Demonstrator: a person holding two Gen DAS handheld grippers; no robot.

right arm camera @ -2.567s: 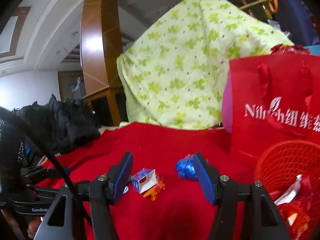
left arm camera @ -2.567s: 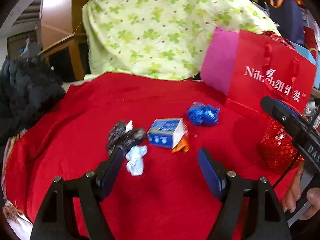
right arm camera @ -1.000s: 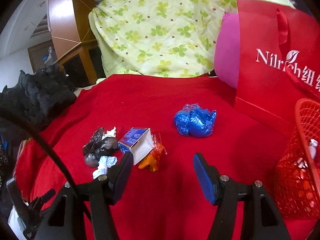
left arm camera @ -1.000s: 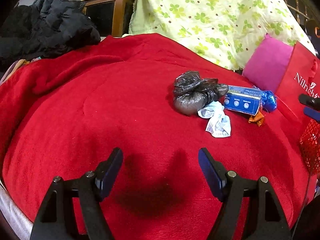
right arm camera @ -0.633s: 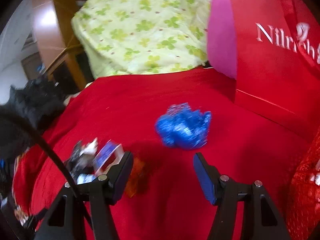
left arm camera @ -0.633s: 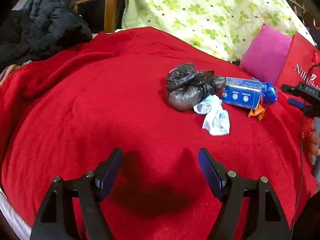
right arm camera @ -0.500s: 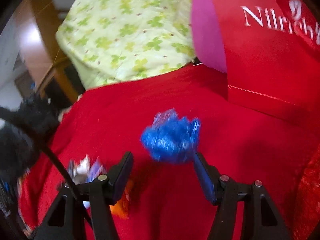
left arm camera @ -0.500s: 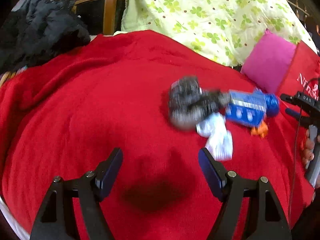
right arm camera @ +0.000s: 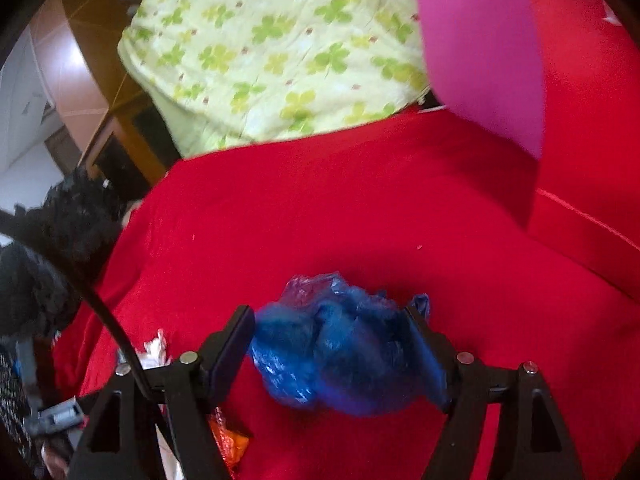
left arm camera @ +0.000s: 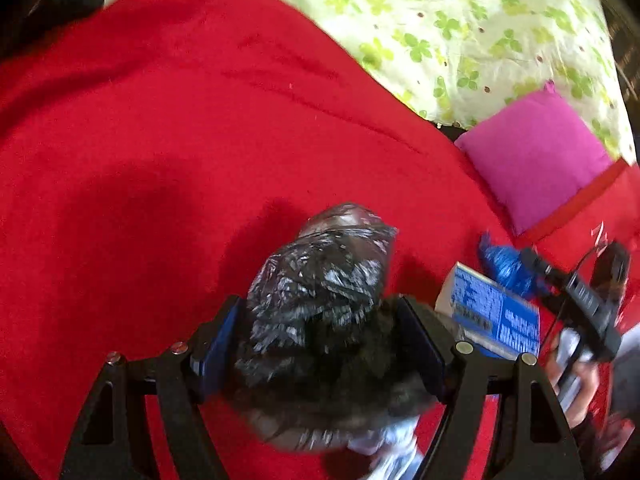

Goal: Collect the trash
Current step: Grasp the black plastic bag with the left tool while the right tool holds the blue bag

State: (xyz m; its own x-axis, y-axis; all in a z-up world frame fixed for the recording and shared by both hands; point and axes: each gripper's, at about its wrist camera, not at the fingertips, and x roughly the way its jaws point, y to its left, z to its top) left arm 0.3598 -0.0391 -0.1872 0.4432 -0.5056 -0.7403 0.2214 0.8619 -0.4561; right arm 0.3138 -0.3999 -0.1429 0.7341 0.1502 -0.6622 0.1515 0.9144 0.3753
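A crumpled black plastic bag (left arm camera: 320,272) lies on the red blanket (left arm camera: 160,140), and my left gripper (left arm camera: 320,344) is open around it, one finger on each side. A blue carton (left arm camera: 492,316) and a white tissue (left arm camera: 396,448) lie just right of it. In the right wrist view a crumpled blue plastic bag (right arm camera: 344,320) sits between the fingers of my right gripper (right arm camera: 330,344). Its jaws are opening; the right finger touches the bag. An orange wrapper (right arm camera: 230,440) lies under the left finger.
A pink pillow (left arm camera: 536,160) and a red paper bag (right arm camera: 580,100) stand at the right. A green clover quilt (right arm camera: 280,40) is heaped behind the blanket. A black jacket (right arm camera: 60,220) lies at the left. A person's hand (left arm camera: 576,384) shows at the right edge.
My left gripper has swept forward to the black bag, which now sits between its fingers. My right gripper has dropped onto the blue bag and its jaws stand wider.
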